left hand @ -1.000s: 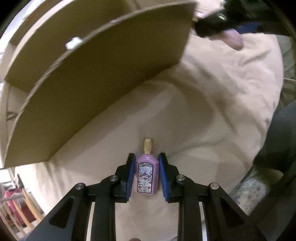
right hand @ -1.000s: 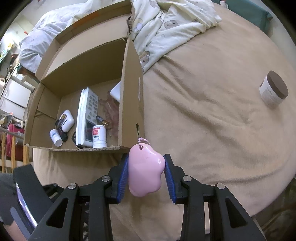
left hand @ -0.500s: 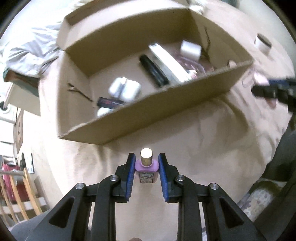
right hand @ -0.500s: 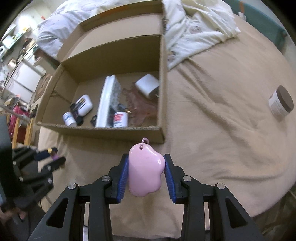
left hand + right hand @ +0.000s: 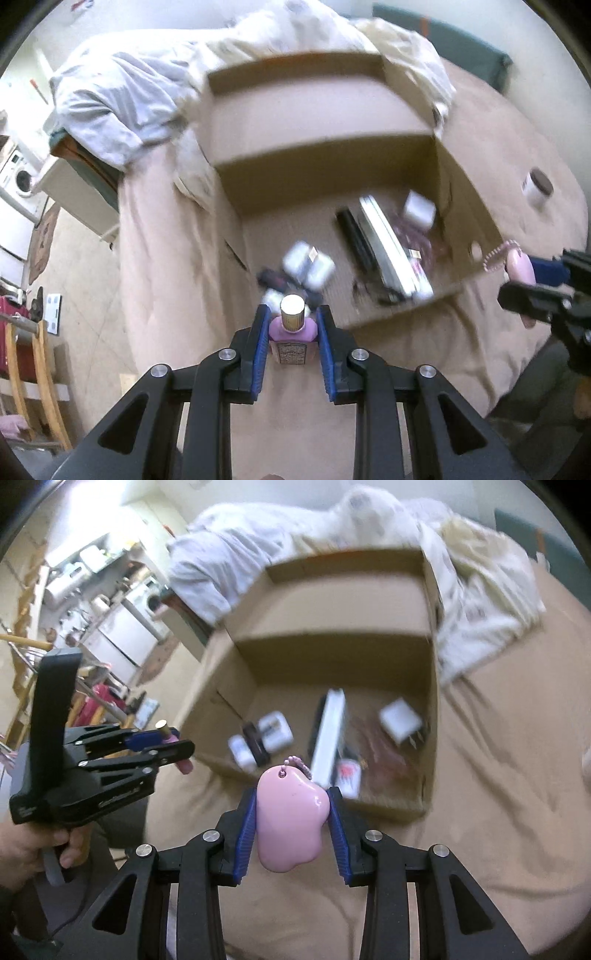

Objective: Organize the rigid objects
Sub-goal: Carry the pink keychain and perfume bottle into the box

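My left gripper (image 5: 292, 321) is shut on a pink perfume bottle (image 5: 292, 334) with a gold cap, held in the air over the near left edge of an open cardboard box (image 5: 317, 122). My right gripper (image 5: 291, 805) is shut on a pink paw-shaped charm (image 5: 290, 823) with a bead chain, above the box's near wall. The box (image 5: 332, 605) holds a white remote (image 5: 328, 734), a white charger (image 5: 400, 718), small white bottles and a black item. In the right wrist view the left gripper (image 5: 173, 746) shows at the left with the bottle (image 5: 168, 734).
The box lies on a bed with a tan blanket (image 5: 498, 775). Crumpled white bedding (image 5: 129, 96) and a cream garment (image 5: 480, 602) lie behind it. A brown-lidded jar (image 5: 537, 186) stands on the blanket at the right. The floor, a washing machine (image 5: 20, 181) and a wooden chair (image 5: 33, 373) are at the left.
Both grippers have risen and tilted down over the box with their objects still held. The left one went from low beside the box wall to above its near left edge.
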Action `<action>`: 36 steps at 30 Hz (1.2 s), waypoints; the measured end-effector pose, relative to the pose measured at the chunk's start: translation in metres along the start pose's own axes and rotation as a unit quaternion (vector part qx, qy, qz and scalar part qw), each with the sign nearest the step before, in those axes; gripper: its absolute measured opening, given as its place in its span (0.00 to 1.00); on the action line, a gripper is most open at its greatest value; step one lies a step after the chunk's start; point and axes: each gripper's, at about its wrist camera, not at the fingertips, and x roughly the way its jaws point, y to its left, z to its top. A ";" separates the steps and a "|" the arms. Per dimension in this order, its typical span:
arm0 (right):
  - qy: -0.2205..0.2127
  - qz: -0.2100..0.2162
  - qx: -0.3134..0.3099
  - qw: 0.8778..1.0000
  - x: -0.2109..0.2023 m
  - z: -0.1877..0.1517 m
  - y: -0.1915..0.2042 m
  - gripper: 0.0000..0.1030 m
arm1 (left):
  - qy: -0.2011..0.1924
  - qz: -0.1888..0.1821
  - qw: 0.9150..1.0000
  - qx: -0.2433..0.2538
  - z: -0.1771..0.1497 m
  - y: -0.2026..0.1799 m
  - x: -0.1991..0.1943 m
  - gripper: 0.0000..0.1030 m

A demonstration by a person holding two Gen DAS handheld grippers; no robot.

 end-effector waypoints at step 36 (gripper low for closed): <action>0.074 -0.068 0.084 0.991 0.082 0.047 -0.051 0.37 | 0.021 -0.003 1.000 0.022 0.045 -0.028 0.100 0.22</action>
